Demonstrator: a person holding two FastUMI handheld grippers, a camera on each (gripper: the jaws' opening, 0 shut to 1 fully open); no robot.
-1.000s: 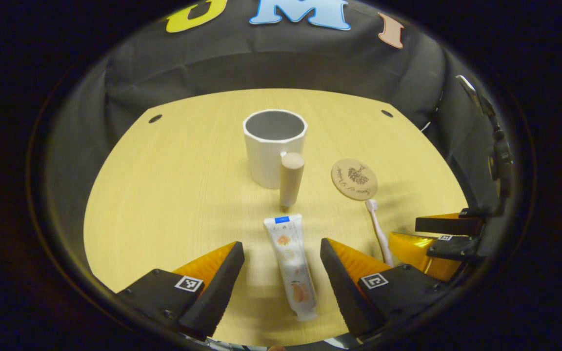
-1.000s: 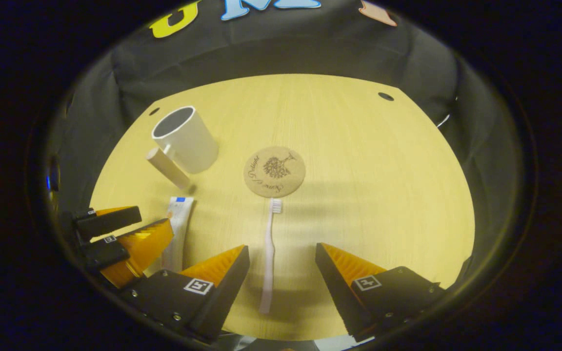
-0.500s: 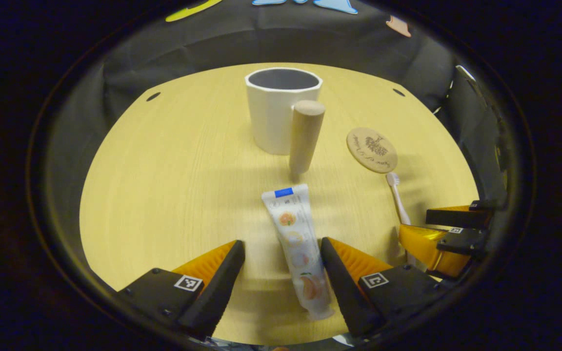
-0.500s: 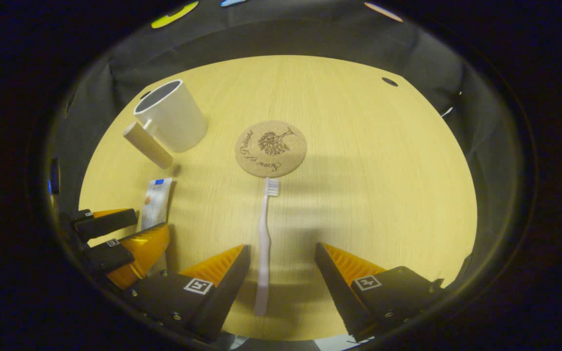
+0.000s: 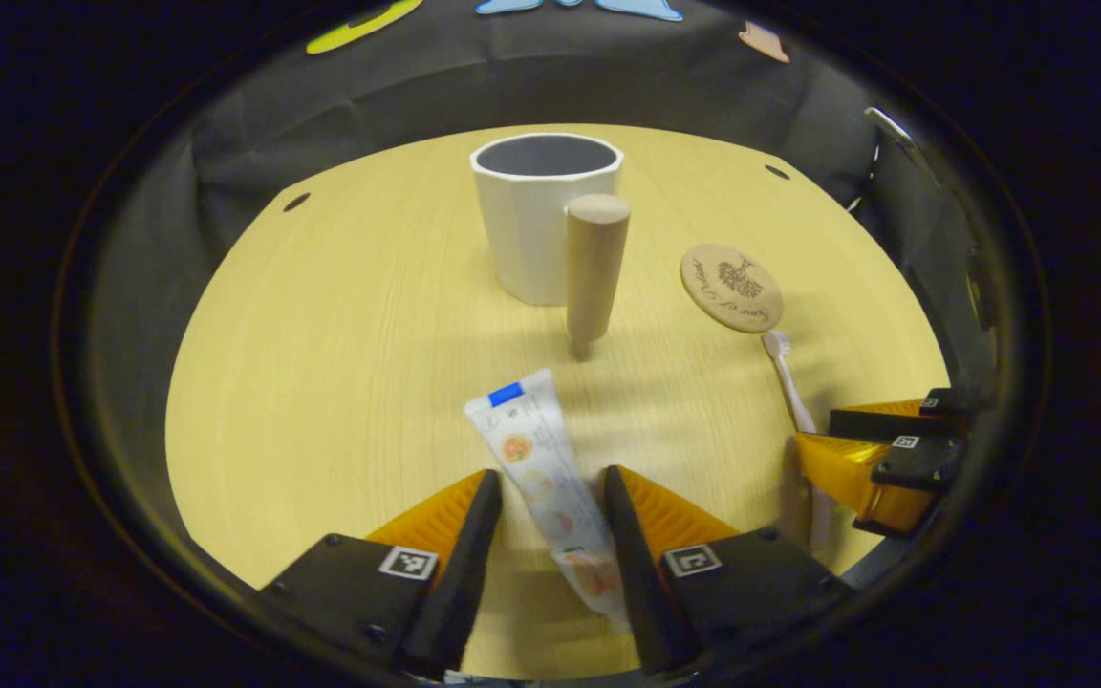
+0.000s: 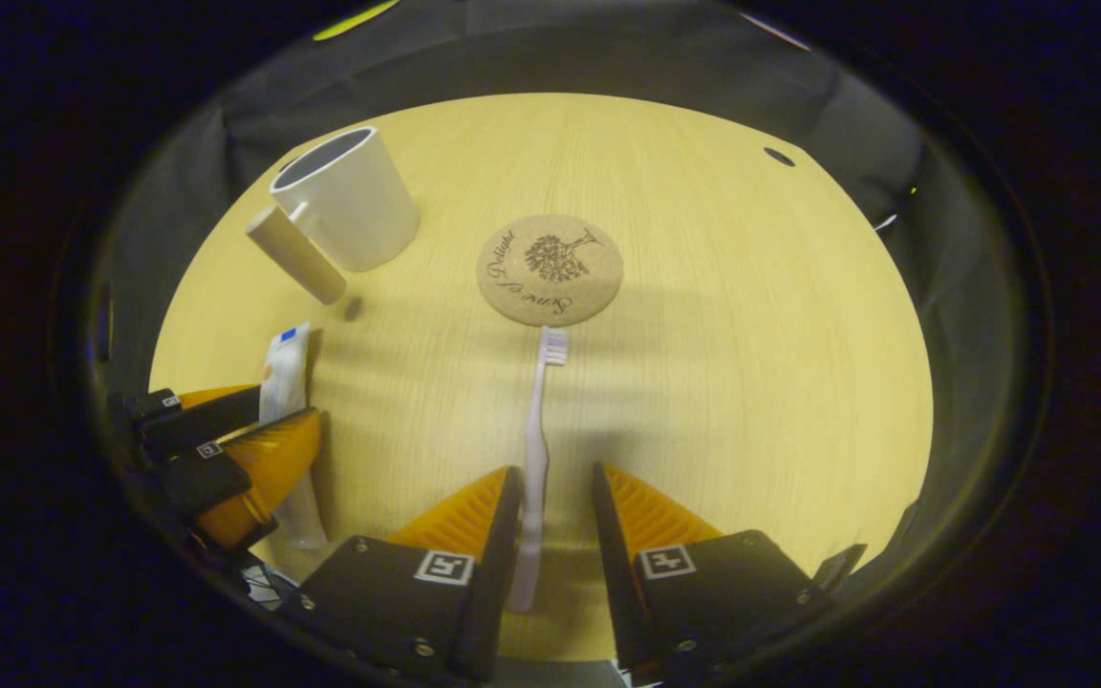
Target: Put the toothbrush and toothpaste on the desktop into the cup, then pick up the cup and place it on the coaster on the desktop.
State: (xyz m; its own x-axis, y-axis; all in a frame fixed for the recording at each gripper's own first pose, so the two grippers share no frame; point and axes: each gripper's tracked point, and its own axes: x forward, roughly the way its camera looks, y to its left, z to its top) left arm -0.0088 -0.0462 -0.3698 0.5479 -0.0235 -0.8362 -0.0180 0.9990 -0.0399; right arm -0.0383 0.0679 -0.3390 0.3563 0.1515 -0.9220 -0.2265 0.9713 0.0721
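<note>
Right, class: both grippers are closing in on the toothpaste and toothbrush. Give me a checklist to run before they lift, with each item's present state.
1. Toothpaste tube sits between the left gripper fingers: ok, both fingers flank it closely.
2. Left gripper firmly clamped on the tube: cannot tell; contact on both sides is not clear.
3. Toothbrush handle lies between the right gripper fingers: ok.
4. Right gripper clamped on the handle: not ok; a gap shows on the right side.
5. Cup upright, mouth open and empty: ok.
6. Coaster free for the cup: ok, though the toothbrush bristles lie right at its edge.
</note>
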